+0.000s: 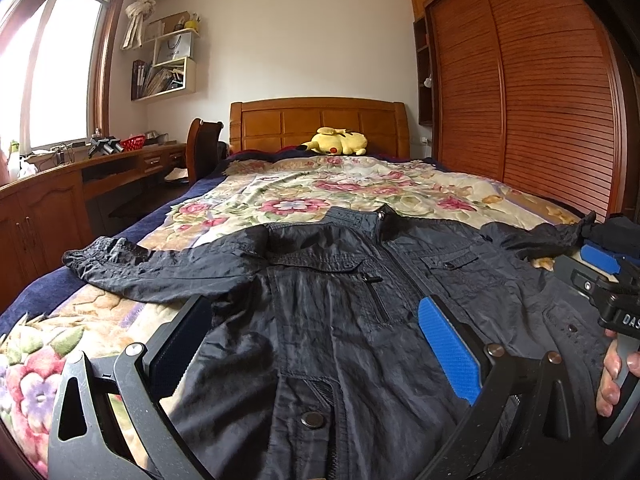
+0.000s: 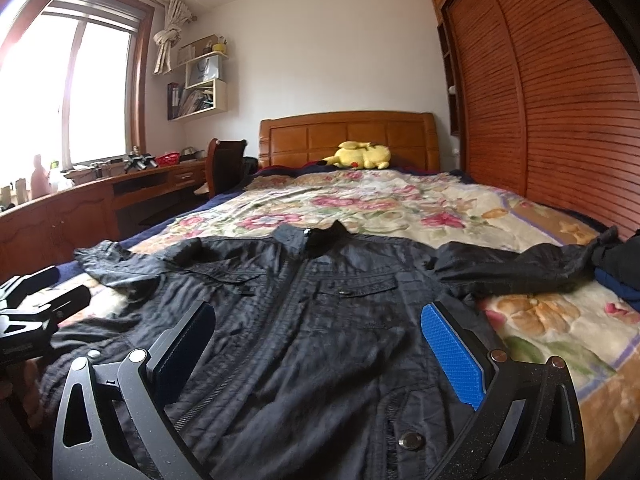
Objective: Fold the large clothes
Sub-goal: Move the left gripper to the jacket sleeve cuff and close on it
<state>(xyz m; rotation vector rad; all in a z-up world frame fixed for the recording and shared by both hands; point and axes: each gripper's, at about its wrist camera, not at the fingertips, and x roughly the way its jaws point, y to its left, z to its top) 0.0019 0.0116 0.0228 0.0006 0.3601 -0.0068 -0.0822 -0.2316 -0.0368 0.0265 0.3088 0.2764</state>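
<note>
Lying front-up and spread flat, a dark jacket (image 1: 340,300) is seen across the near end of a bed (image 1: 304,196) covered by a floral quilt, its collar pointing toward the wooden headboard (image 1: 318,122) and both sleeves stretched out to the sides. The zip is closed and the chest pockets face up. The left tool (image 1: 316,344) is held low over the jacket's lower left half, its jaws spread wide with nothing between them; one blue pad (image 1: 450,354) is plainly shown, the other is in shadow. The right tool (image 2: 316,356) is likewise held over the lower right half, jaws wide and empty. In the left wrist view the right tool is partly seen at the frame's edge, gripped by a hand (image 1: 614,376). Whether either tool touches the cloth cannot be told from these angles. A yellow plush toy (image 2: 360,156) is rested against the headboard. A dark bundle of clothing (image 2: 618,268) is seen beside the right sleeve end, possibly touching it. A wooden surface (image 2: 120,184) runs under the window on the left, and a slatted wardrobe (image 2: 540,92) stands on the right.
</note>
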